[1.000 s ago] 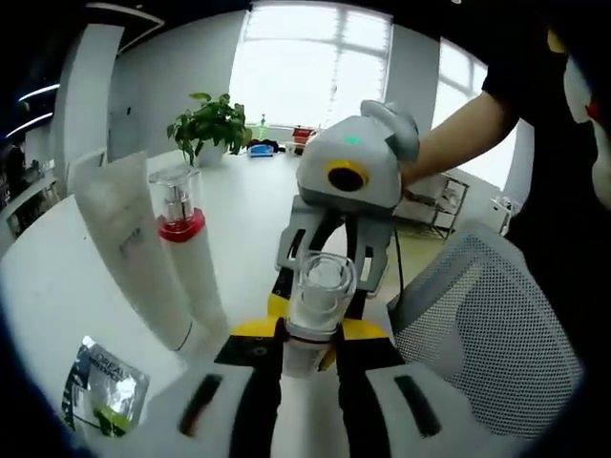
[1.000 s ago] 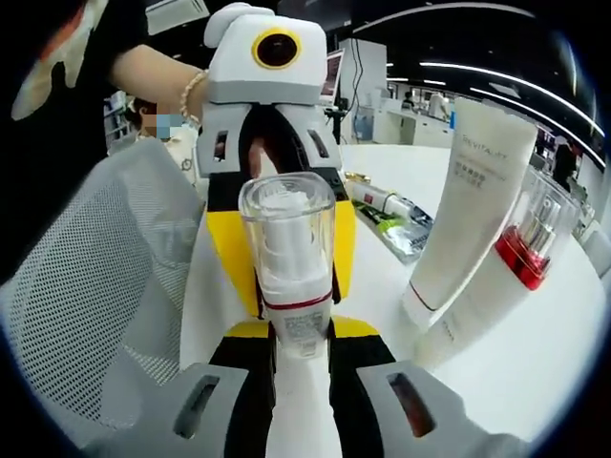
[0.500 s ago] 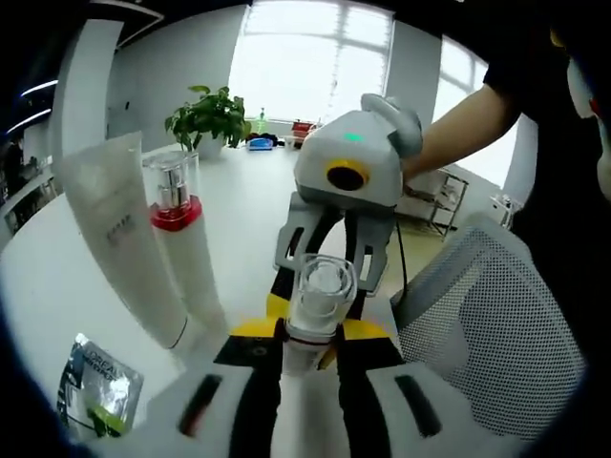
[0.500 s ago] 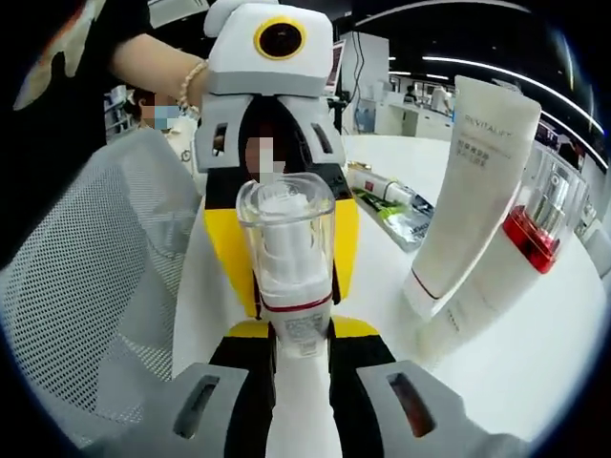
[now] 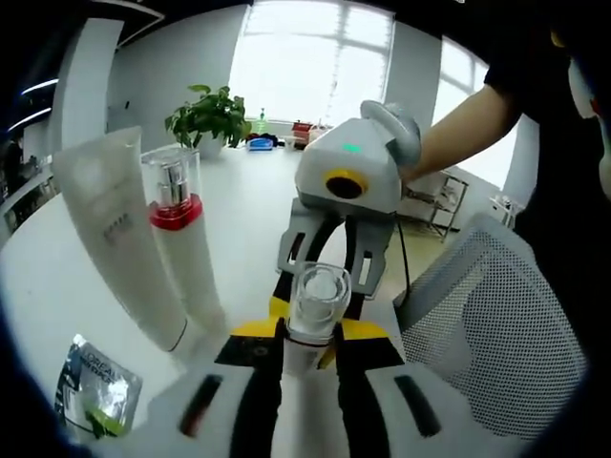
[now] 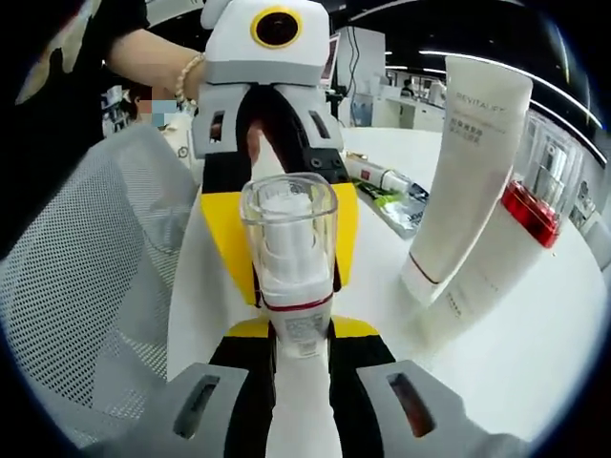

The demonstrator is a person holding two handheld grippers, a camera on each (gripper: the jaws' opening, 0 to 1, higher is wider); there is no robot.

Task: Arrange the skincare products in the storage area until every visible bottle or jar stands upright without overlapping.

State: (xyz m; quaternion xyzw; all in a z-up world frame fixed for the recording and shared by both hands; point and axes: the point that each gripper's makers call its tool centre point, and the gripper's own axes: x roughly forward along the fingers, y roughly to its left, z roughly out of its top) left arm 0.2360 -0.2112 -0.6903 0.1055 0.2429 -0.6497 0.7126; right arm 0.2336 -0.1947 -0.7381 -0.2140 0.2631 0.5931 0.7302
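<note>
A white pump bottle with a clear cap [image 5: 315, 301] stands upright between both grippers. My left gripper [image 5: 305, 336] is shut on its white body from one side. My right gripper [image 5: 327, 279] faces it and grips the same bottle from the other side. From the right gripper view the clear-capped bottle [image 6: 287, 250] rises between my right gripper [image 6: 301, 336] and the left gripper [image 6: 286, 196] behind it. A tall white tube [image 5: 119, 239] [image 6: 466, 181] stands on its cap beside a white bottle with a red band [image 5: 181, 239] [image 6: 520, 229].
A green-printed sachet [image 5: 94, 389] [image 6: 406, 218] lies flat on the white table [image 5: 248, 205]. A small tube [image 6: 378, 176] lies near the sachet. A grey mesh chair [image 5: 487, 329] [image 6: 86, 286] stands by the table edge. A potted plant [image 5: 210, 119] sits far back.
Both grippers keep their hold on the clear-capped bottle. The pair has shifted slightly, and the tube and red-banded bottle sit a little differently in each view.
</note>
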